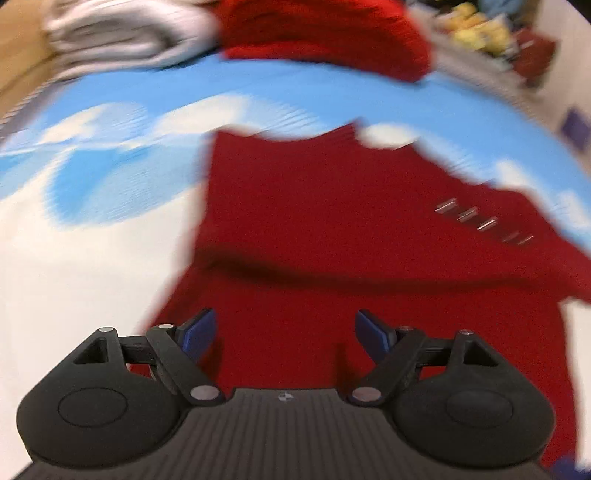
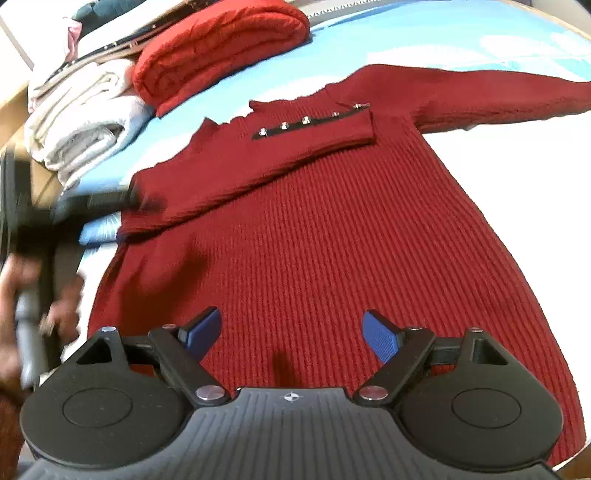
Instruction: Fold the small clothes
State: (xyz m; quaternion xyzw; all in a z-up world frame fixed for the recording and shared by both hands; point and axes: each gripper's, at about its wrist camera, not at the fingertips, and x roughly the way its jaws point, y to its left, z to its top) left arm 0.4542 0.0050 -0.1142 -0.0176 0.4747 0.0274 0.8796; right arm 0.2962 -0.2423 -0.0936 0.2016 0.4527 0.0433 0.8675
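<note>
A dark red ribbed sweater (image 2: 314,240) lies flat on a sheet (image 2: 461,40) printed with blue sky and white clouds. One sleeve (image 2: 258,158) is folded across the chest, its cuff carrying a row of small metal studs (image 2: 306,120). The other sleeve (image 2: 480,92) stretches out toward the right edge of the right wrist view.

The right gripper (image 2: 291,332) hovers over the lower body of the sweater with its jaws wide and nothing between the blue pads (image 2: 380,338). They do not press on the knit.

The left gripper (image 1: 284,332) also stands wide and empty above the sweater; its view is smeared by motion blur. In the right wrist view a blurred hand (image 2: 22,295) on a dark handle shows at the left edge, beside the sweater's hem side.

Beyond the collar, at the far side of the sheet, a folded bright red garment (image 2: 221,48) rests next to a stack of folded white cloth (image 2: 81,122); the two touch. Both lie apart from the sweater, with a strip of blue sheet between. Behind them are a few other clothes (image 2: 77,26), too small to tell. In the left wrist view a blurred yellow and red clutter (image 1: 491,33) sits at the top right corner.

Nothing lies on the sweater itself.
</note>
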